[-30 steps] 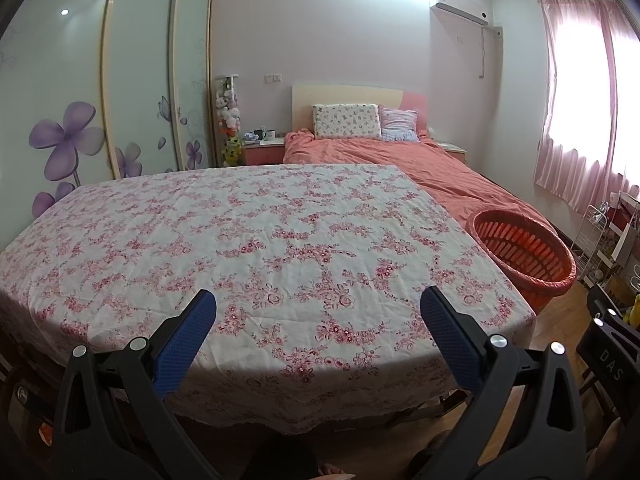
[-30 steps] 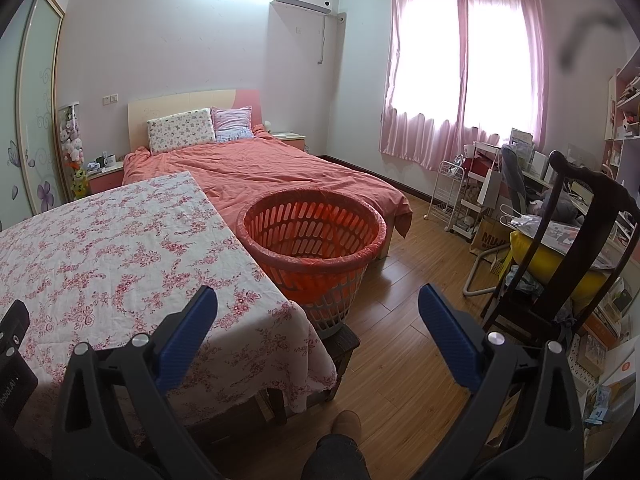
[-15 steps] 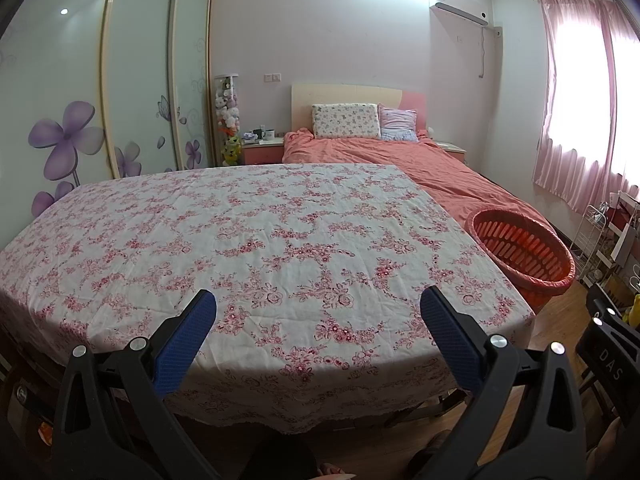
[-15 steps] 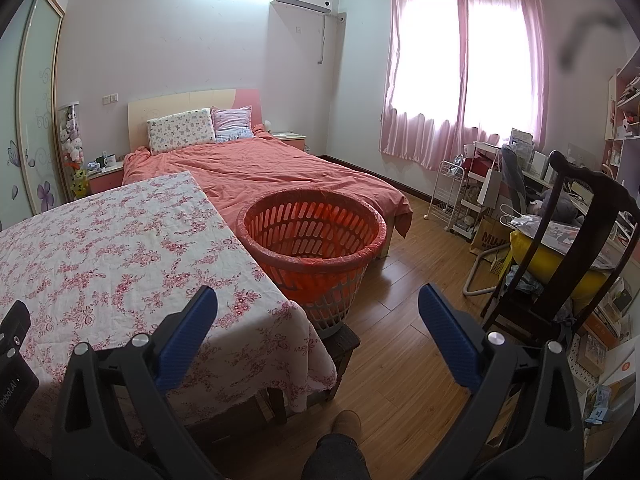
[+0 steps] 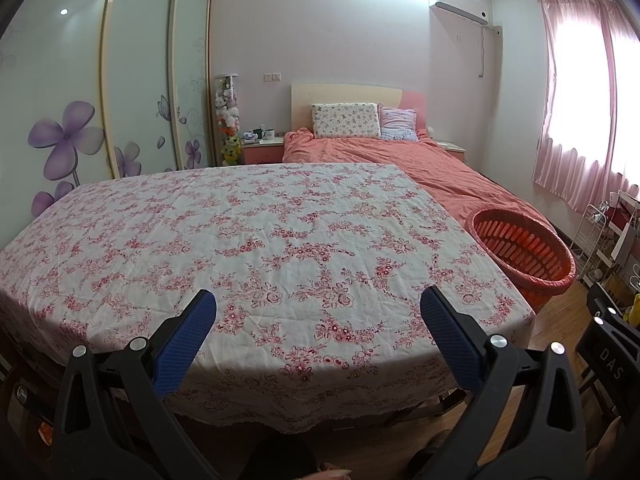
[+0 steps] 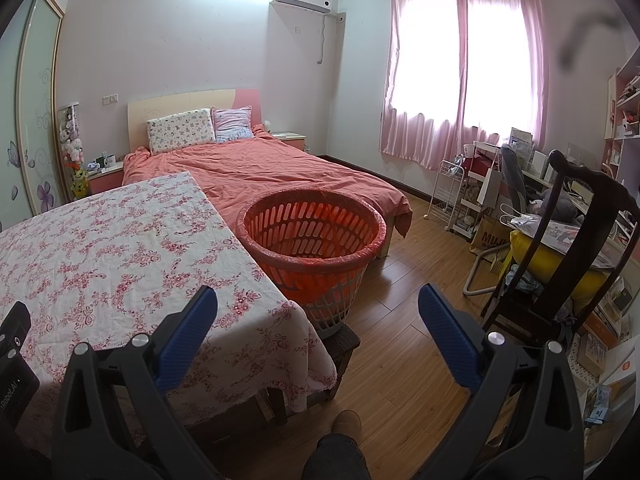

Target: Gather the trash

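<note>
Left tool (image 5: 318,308), lower centre of the left wrist view: blue-padded fingers (image 5: 186,340) spread wide, nothing between them, held above the near edge of the surface (image 5: 256,240). The surface fills the middle of the frame and is draped in a white cloth with a red floral print; no loose items are visible on it.

Right tool (image 6: 318,306), lower centre of the right wrist view: fingers (image 6: 448,340) likewise spread wide and empty, held over the right near corner of the surface (image 6: 100,256) and the wooden floor (image 6: 400,340).

Orange basket (image 6: 312,240), centre of the right wrist view: a slotted plastic basket with a thin liner over its rim, set on a low dark stool (image 6: 344,344) just beside the right edge of the surface, between the surface and the bed (image 6: 280,172). In the left wrist view the same basket (image 5: 524,252) appears at middle right. Its visible interior shows no contents.

Background: pink-curtained window (image 6: 460,88) at upper right; dark wooden chair (image 6: 580,240) at right; person's shoe (image 6: 346,422) at bottom centre.
</note>
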Demonstrator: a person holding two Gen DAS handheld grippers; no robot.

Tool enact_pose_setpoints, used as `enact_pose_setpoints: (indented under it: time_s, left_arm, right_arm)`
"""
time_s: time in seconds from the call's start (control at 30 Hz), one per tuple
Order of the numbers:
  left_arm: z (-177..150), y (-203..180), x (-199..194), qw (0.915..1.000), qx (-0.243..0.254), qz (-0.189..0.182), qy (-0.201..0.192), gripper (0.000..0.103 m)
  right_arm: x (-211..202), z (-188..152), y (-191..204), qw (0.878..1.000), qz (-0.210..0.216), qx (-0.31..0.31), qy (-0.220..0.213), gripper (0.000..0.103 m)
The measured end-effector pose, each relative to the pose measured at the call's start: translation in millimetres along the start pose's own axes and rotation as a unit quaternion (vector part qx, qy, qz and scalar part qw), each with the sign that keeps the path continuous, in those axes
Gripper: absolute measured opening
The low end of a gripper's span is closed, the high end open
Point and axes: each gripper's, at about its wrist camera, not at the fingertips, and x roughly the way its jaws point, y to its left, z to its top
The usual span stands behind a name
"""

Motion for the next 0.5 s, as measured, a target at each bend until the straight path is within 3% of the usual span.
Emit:
enact_pose_setpoints:
  time_s: [0.5]
  left_arm:
    - [-2.3, -1.3, 0.0, 1.0000, 0.002, -0.001, 0.001, 0.101]
  right_arm:
    - [0.1, 0.1, -0.6, 1.000, 0.000, 0.000, 0.000, 0.098]
